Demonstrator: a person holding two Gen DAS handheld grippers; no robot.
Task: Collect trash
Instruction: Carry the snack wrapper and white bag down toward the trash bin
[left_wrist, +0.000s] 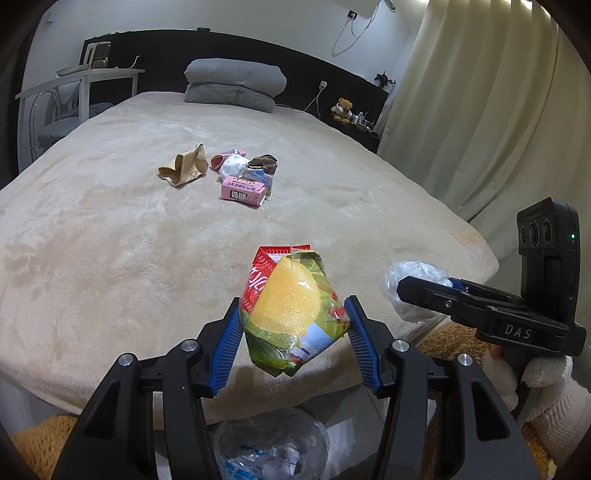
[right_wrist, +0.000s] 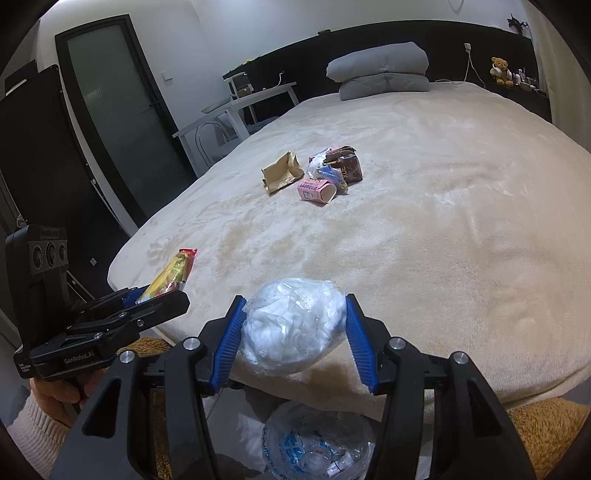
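Note:
My left gripper (left_wrist: 293, 314) is shut on a crumpled yellow, green and red snack wrapper (left_wrist: 291, 310), held over the bed's near edge. My right gripper (right_wrist: 293, 317) is shut on a clear bag stuffed with white tissue (right_wrist: 291, 325), also above that edge. Each gripper shows in the other's view: the right gripper (left_wrist: 410, 291) at the right of the left wrist view, the left gripper (right_wrist: 162, 299) at the left of the right wrist view. Below both, on the floor, sits a clear trash bag (left_wrist: 273, 446) (right_wrist: 317, 443) with some rubbish inside. More trash lies mid-bed: a pink carton (left_wrist: 243, 192) (right_wrist: 316, 190), a brown paper bag (left_wrist: 184, 168) (right_wrist: 282, 173), and crumpled wrappers (left_wrist: 255, 166) (right_wrist: 340, 166).
The beige bed (left_wrist: 110, 240) (right_wrist: 443, 221) fills both views, with a folded grey blanket (left_wrist: 234, 83) (right_wrist: 380, 70) at its head. A white side table and chair (left_wrist: 77, 88) stand at the bed's left, curtains (left_wrist: 480, 110) at its right. A yellow rug (right_wrist: 546, 443) lies by the bed foot.

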